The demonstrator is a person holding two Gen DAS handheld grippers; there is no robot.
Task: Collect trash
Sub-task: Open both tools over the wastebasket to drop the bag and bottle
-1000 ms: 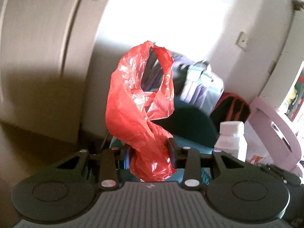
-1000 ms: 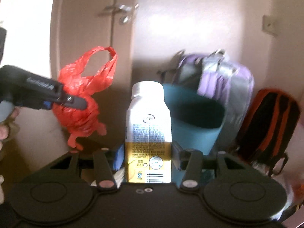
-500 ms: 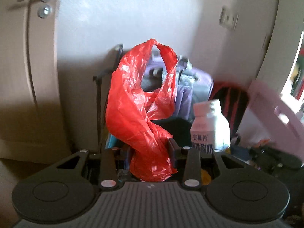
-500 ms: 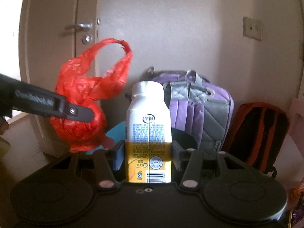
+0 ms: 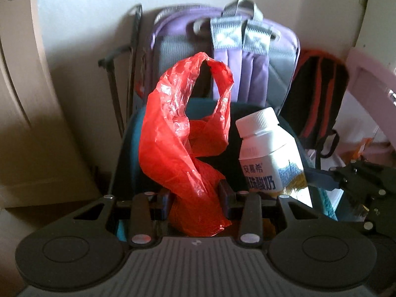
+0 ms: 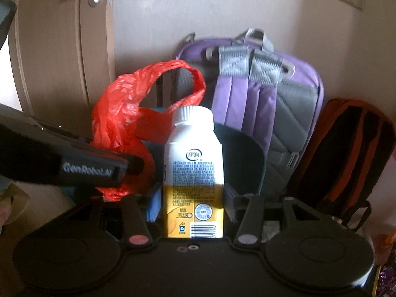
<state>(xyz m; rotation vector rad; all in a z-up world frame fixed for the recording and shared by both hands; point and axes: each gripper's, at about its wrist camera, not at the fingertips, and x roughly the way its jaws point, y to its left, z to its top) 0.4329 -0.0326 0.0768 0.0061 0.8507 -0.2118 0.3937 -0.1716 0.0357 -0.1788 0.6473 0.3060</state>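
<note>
We note the left gripper point(image 5: 196, 198) clenched on a crumpled red plastic bag point(image 5: 180, 148), its two fingers pinching the bag's lower bunch while the handle loop stands up above them. Our right gripper point(image 6: 193, 200) is clamped on a white yogurt-drink bottle point(image 6: 193, 173), upright between the fingers, cap on, yellow band at the base. From the left wrist view we see the bottle point(image 5: 267, 153) tilted, just beside the bag on its right, with the right gripper's point(image 5: 319, 177) fingers on it. Both items hang over the open mouth of a dark teal bin point(image 5: 128, 143), which sits on the floor. Behind the bin a purple-and-grey backpack point(image 6: 272, 94) leans on the wall; right of it, a black-and-orange backpack point(image 6: 351, 148). A beige door point(image 6: 57, 61) with a metal handle stands left.
</note>
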